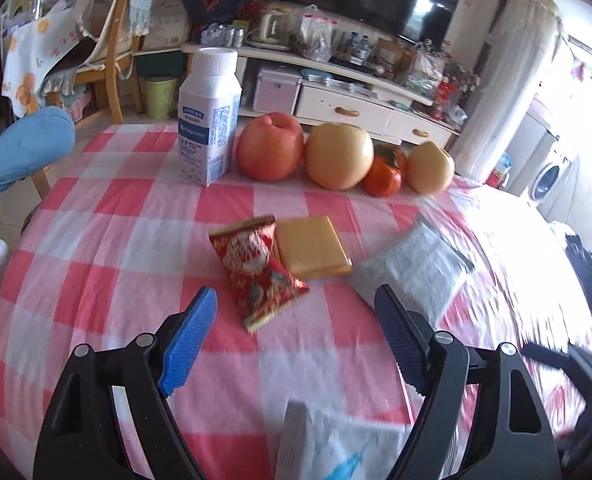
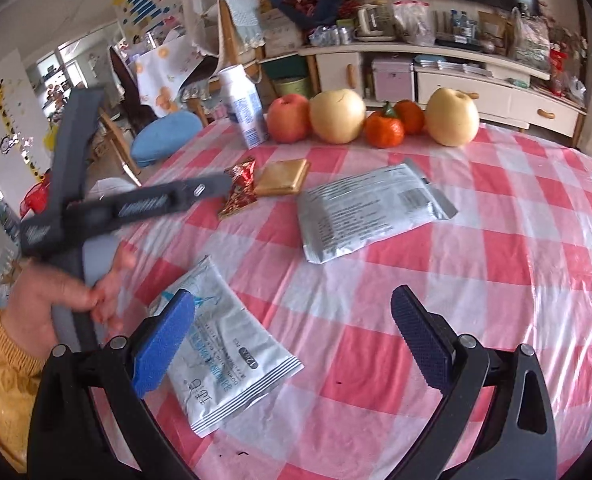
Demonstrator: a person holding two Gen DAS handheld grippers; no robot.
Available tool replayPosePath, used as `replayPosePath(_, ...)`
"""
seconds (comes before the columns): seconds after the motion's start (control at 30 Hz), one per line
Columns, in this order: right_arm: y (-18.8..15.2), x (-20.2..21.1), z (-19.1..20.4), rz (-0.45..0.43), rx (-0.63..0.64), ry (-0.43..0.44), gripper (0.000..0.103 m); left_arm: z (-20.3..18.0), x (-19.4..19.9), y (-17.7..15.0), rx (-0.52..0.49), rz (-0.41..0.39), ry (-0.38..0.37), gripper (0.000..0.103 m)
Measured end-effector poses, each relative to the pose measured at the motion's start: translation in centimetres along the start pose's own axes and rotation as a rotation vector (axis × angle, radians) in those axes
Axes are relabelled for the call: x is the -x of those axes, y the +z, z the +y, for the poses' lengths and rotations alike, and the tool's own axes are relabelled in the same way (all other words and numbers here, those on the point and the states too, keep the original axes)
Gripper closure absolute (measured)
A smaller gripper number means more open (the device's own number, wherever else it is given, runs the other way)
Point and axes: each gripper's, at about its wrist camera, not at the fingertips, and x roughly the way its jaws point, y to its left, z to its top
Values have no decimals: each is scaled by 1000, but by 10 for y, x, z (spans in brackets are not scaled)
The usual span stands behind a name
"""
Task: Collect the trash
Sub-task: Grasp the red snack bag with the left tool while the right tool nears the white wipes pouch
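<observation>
Behind the table (image 2: pixel 435 280) a low white cabinet (image 1: pixel 347 110) is standing, full of jars and bags. A pink and white checked cloth is covering the table, with clear plastic shining over it.

The red wrapper (image 1: pixel 256 272) is lying crumpled near the middle, and I am using it as the landmark. Touching it on the right side is a flat gold packet (image 1: pixel 311 246). Farther right of it a big grey pouch (image 2: pixel 367 208) is lying flat. Closer to the person than the red wrapper, a white and blue pouch (image 2: pixel 224 344) is lying near the table edge. These look like the trash. Behind the red wrapper a white bottle (image 1: pixel 210 116) and a row of fruit (image 1: pixel 337 156) are standing out of the way.

The left gripper (image 1: pixel 296 308) is pointing down at the red wrapper with its fingers spread wide and nothing in them, probably getting ready to pinch it. The right gripper (image 2: pixel 292 320) is hanging above the white and blue pouch, its fingers wide apart and empty too.

Lots of bare cloth is lying around the red wrapper, so there is room to come down. The gold packet is so close that it may get bumped.
</observation>
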Motion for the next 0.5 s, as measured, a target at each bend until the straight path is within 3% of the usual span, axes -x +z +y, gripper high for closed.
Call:
replayPosePath(0.2,-4,-16,13,47,32,73,4,8,-28,15,82,52,19,33)
replayPosePath(0.5,-15,-40,45,130,141,168,4,20,-53,15,166,97,16,40)
